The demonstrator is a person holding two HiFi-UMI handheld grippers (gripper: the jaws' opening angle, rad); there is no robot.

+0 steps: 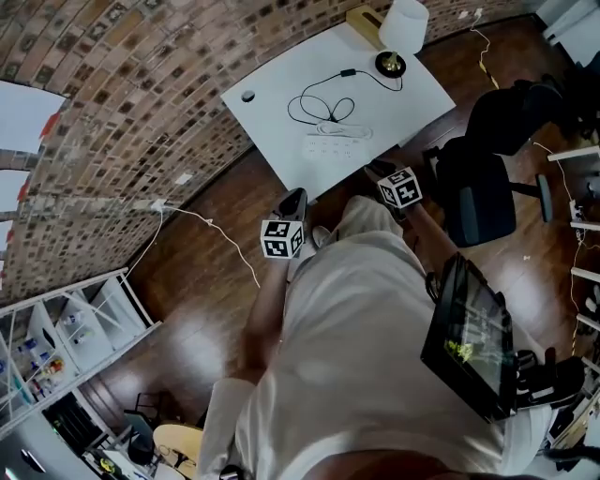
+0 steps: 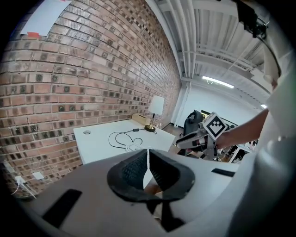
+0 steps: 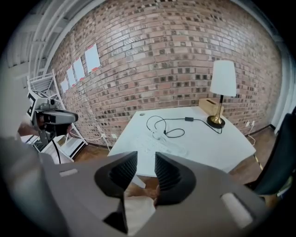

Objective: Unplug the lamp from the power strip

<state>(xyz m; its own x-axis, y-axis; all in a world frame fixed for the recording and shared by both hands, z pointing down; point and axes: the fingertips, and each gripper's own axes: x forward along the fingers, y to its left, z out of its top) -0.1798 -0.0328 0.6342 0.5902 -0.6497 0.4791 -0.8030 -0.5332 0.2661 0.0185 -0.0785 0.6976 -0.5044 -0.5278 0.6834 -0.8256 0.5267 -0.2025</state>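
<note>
- The lamp (image 1: 401,33), with its white shade and brass foot, is being kept upright at the far corner of the white table (image 1: 272,103), just beside a tan box (image 1: 362,21) and the brick wall (image 1: 141,112).
- The lamp's black cord (image 1: 319,103) is being shown running from the foot, past a small inline switch (image 1: 348,72), and looping across the tabletop towards the power strip (image 1: 335,145).
- The power strip, white and long, is being seen lying flat near the table's front edge; the cord's end is being met there by a white plug (image 3: 157,134) at the strip, though how firmly it is seated cannot be told.
- The left gripper (image 2: 148,166) is being held clenched, its ribbed pads drawn together to a thin slit with nothing between them.
- In the head view the left gripper (image 1: 293,199) is being carried over the wooden floor (image 1: 206,309), short of the table's front edge and apart from everything on it.
- The right gripper (image 3: 145,171) is being held released, its pads standing clearly apart and empty, pointed down towards the table.
- In the head view the right gripper (image 1: 378,170) is being held just beside the table's front corner, near the power strip but not touching it.
- A black office chair (image 1: 487,178) is being seen standing to the right of the table.
</note>
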